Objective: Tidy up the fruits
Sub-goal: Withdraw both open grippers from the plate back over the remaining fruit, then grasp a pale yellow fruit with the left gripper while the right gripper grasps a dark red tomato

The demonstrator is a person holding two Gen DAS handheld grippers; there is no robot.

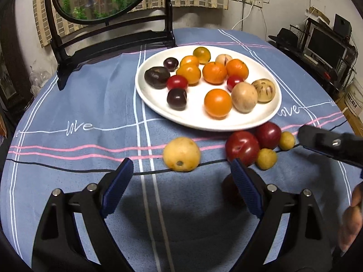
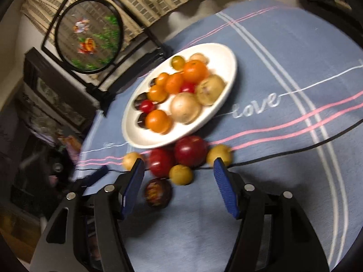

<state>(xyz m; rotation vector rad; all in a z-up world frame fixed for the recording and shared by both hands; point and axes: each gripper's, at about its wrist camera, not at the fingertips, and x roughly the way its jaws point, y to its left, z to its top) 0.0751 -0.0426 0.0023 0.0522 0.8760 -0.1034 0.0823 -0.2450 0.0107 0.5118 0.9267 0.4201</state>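
Nearest, the left gripper (image 1: 181,181) has wide, empty jaws, with a round yellow fruit (image 1: 181,154) lying just beyond them on the blue striped tablecloth (image 1: 79,104). The right gripper (image 2: 179,181) is half open, also empty, over a dark purple fruit (image 2: 157,192) and a small yellow fruit (image 2: 180,174). Behind these, two red plums (image 2: 190,150) touch the white round plate (image 2: 226,54), which is already crowded with fruit. Closing among such tightly packed round fruit may nudge neighbours and send them rolling; the grippers, working near each other, could collide.
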